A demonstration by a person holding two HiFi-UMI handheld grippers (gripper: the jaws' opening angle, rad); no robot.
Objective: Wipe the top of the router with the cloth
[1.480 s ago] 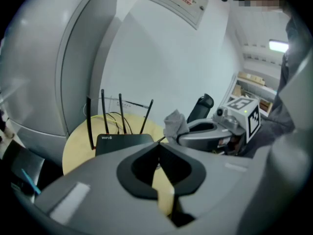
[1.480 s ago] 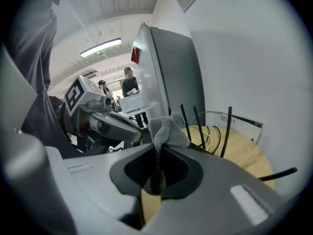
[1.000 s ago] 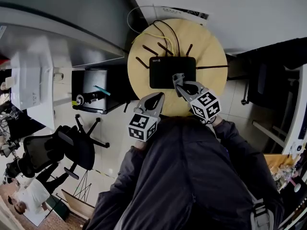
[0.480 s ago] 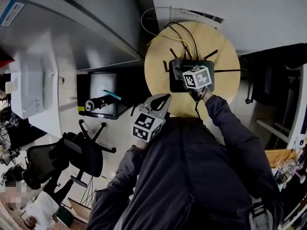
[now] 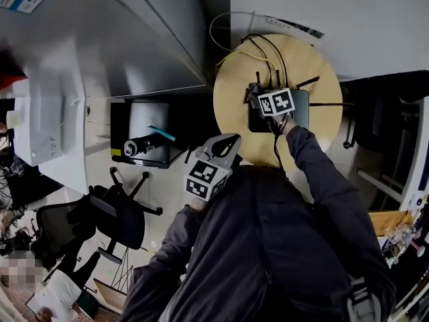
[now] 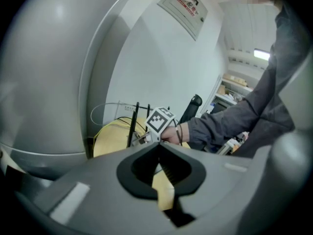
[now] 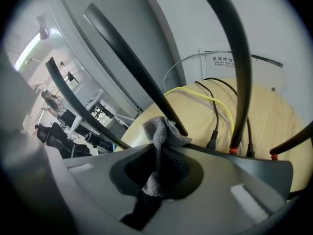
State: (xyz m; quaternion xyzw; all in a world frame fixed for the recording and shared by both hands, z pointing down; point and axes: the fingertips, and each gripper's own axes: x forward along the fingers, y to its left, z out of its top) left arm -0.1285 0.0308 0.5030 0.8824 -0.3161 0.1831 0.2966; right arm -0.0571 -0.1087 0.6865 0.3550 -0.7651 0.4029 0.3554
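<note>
The black router (image 5: 301, 110) lies on a round wooden table (image 5: 238, 99), its antennas (image 7: 132, 65) standing up. My right gripper (image 5: 255, 92) is over the router's back left part, shut on a grey cloth (image 7: 157, 131) that bunches out at the jaw tips against the router's top (image 7: 234, 155) near the antenna bases. My left gripper (image 5: 230, 141) hovers at the table's near edge, away from the router, shut with nothing in it. From the left gripper view (image 6: 159, 146) I see the right gripper's marker cube (image 6: 160, 120) and the hand behind it.
Yellow and black cables (image 5: 236, 54) run off the back of the table to the wall. A dark cabinet (image 5: 144, 136) stands left of the table, an office chair (image 5: 114, 213) below it. Another dark chair (image 5: 375, 113) is at the right.
My right gripper has moved with the cloth from the router's near edge across its top to the back left, by the antennas. The left gripper has held its place.
</note>
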